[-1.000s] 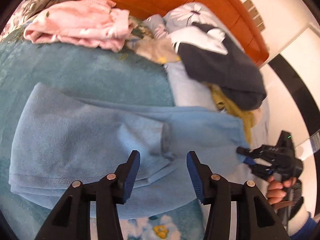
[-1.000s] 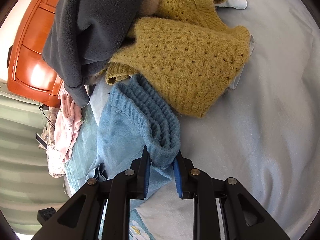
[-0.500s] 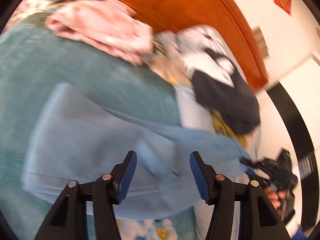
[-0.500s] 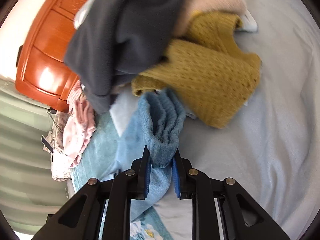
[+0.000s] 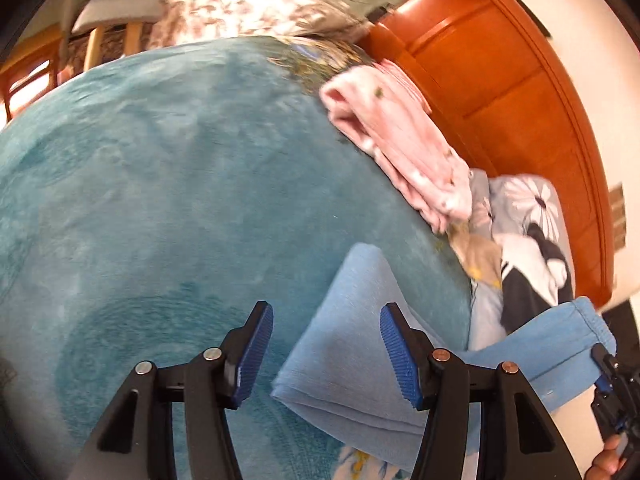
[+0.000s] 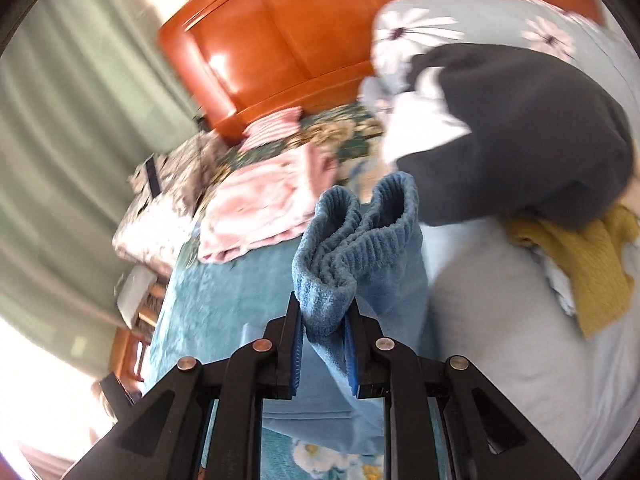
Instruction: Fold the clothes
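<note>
A light blue fleece garment lies folded on the teal blanket. My left gripper is open and empty, low over the garment's folded left edge. My right gripper is shut on the garment's ribbed cuff end and holds it lifted off the bed. The right gripper also shows at the far right of the left wrist view, with the blue cloth stretched up to it.
A folded pink garment lies near the orange wooden headboard. A dark grey garment, a mustard knit sweater and a floral pillow are piled on the pale sheet. A stool stands beyond the bed.
My right gripper has lifted the blue cuff up and swung it toward the headboard side. My left gripper has swung left, from over the garment's middle to its left edge.
</note>
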Tool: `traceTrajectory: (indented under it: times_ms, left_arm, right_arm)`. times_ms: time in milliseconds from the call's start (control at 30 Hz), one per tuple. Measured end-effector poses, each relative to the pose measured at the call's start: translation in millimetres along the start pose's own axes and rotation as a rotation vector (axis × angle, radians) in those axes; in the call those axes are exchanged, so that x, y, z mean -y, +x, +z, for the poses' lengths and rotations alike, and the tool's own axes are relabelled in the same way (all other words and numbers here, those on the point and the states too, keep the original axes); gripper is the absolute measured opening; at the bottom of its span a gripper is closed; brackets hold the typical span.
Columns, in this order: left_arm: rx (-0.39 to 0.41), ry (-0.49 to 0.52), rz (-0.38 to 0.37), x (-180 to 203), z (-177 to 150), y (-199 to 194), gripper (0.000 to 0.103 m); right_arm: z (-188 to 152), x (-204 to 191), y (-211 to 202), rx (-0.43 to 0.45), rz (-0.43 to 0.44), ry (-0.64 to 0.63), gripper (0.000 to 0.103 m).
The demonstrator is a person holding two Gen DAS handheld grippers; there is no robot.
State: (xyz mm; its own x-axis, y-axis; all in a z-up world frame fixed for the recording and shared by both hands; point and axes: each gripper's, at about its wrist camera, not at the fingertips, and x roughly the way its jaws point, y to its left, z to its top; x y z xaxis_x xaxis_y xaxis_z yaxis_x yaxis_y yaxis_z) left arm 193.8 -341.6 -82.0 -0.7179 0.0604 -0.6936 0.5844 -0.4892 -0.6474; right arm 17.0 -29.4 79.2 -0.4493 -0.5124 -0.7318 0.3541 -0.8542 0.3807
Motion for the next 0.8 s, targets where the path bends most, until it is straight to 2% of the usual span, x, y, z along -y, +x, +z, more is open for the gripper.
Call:
traceTrajectory:
  times_ms: [133,400,567,633,700,800]
  left_arm:
    - [-0.016,-0.102,-0.060,-20,6,-1,0.060]
    - [-0.008,-0.122,-0.078,-27,7,-5,0.060]
    - [-0.013,-0.151,-0.102,-32,8,-4,0.060]
    - [-0.018,-0.152,-0.110,-31,9,-3,0.060]
    - [-0.021,-0.144,-0.115,-29,9,-2,0.060]
    - [-0.027,-0.124,-0.126,-25,9,0,0.060]
  right_arm:
    - [-21,-44,43,-0.087,0.020,-0.083,0.019]
    - [-79,-85,117,-0.261,-0.035,-0.203,0.019]
    - [-98,-100,130,-0.316,-0.071,-0.338,0.023]
    - [-99,-100,129,-0.339,-0.051,-0.362,0.029]
    - [-100,-99,127,-0.359,0.011,-0.357,0.042]
    - [-98,-93,120,-0.349,0.047,-0.346,0.044]
